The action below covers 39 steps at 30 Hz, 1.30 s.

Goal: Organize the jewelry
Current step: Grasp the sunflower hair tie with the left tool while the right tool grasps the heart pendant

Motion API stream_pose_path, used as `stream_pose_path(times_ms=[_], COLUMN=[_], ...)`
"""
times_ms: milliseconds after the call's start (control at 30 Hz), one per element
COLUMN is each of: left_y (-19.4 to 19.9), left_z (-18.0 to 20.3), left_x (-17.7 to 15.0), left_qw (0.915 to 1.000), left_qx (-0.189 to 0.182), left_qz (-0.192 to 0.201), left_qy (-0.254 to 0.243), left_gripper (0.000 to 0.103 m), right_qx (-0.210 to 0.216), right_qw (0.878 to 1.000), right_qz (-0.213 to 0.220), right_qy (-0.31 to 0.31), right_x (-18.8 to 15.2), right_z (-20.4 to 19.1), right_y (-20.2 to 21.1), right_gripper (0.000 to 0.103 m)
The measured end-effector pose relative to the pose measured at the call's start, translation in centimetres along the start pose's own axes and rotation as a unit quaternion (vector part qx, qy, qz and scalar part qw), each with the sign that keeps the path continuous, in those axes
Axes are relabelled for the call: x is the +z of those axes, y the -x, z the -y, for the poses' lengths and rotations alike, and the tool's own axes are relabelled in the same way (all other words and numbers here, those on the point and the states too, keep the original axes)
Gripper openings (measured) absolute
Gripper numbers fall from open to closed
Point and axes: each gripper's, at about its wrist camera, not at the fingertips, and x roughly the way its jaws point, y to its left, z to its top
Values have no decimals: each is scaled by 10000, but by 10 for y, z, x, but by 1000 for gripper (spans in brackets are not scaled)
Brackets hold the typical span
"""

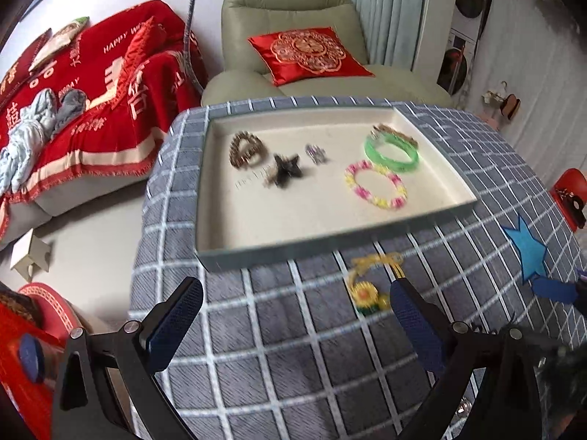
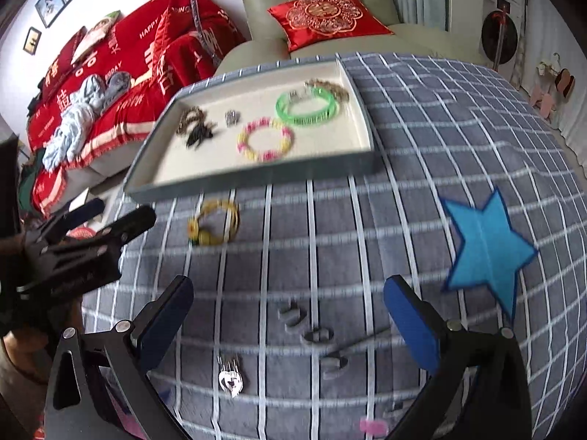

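A grey-rimmed tray (image 1: 293, 253) (image 2: 256, 179) with a cream lining lies on the checked cloth. It holds a green bangle (image 1: 392, 153) (image 2: 307, 109), a pink and yellow bead bracelet (image 1: 375, 189) (image 2: 265, 140), a brown bead bracelet (image 1: 245, 148), a dark star clip (image 1: 288, 168) and a small silver piece (image 1: 315, 153). A yellow sunflower bracelet (image 1: 368, 286) (image 2: 214, 225) lies on the cloth in front of the tray. My left gripper (image 1: 295, 300) is open and empty just before it. My right gripper (image 2: 290, 297) is open and empty above several grey clips (image 2: 317, 335) and a silver heart piece (image 2: 230, 379).
A blue felt star (image 1: 528, 253) (image 2: 488, 249) lies on the cloth at the right. A green armchair with a red cushion (image 1: 308, 53) stands behind the table, a red-covered sofa (image 1: 84, 110) at the left. My left gripper also shows in the right wrist view (image 2: 121, 216).
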Motion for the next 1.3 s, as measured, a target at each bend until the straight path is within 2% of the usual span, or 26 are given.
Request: stream_pose_path(times_ms=[367, 833, 1033, 1167, 1300], left_y=[-13, -35, -37, -40, -44], left_z=[22, 27, 33, 37, 41], left_x=[-17, -27, -23, -20, -19], left_qw=[9996, 9987, 9990, 9991, 9990], left_qx=[-72, -50, -49, -28, 23], left_qz=[-264, -491, -446, -417, -432], left_qy=[51, 83, -11, -38, -111], left_gripper=[103, 103, 103, 103, 101], right_qx=[-40, -50, -75, -241, -350], right_qw=[9998, 9996, 9989, 9976, 9962], right_qz=[-118, -163, -140, -70, -13], right_qy=[182, 243, 443, 649, 803], right_x=[-44, -66, -67, -70, -71], right_z=[-13, -21, -34, -44, -52], right_y=[5, -4, -12, -16, -17], right_gripper=[103, 103, 92, 77, 70])
